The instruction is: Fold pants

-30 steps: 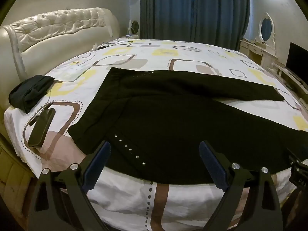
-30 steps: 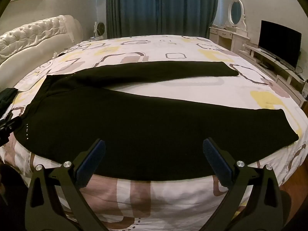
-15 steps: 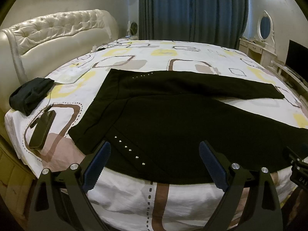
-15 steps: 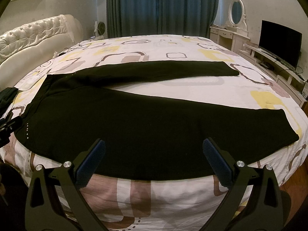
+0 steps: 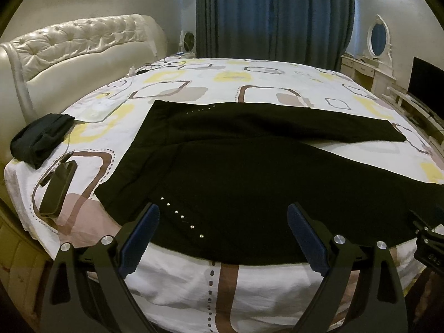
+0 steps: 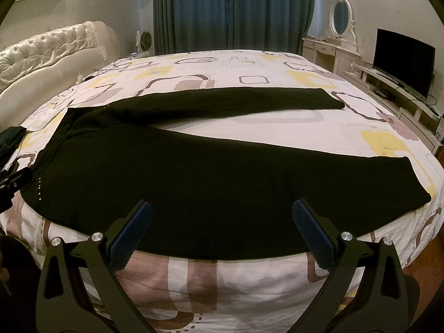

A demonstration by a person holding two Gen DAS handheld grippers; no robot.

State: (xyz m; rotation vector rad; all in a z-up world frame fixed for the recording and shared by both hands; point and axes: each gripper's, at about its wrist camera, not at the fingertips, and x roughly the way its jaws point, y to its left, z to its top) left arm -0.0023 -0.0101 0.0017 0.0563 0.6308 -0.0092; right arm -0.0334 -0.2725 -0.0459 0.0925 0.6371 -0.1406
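Black pants [image 5: 236, 172] [image 6: 180, 172] lie spread flat on the patterned bed, waistband to the left, both legs reaching right in a V. Small silver studs dot the hip near the front edge. My left gripper [image 5: 223, 213] hovers open over the near hip area, nothing between its blue pads. My right gripper [image 6: 222, 212] hangs open above the near leg at the bed's front edge, also empty. In the left wrist view, part of the right gripper shows at the right edge.
A dark phone [image 5: 57, 186] and a folded black cloth [image 5: 41, 136] rest on the bed's left side by the tufted headboard [image 5: 77, 47]. A dresser with oval mirror [image 6: 341, 16] and a TV [image 6: 402, 58] stand at the right. Curtains hang behind.
Both grippers have drifted only slightly; the left wrist view sits a touch higher and farther back. The pants have not moved.
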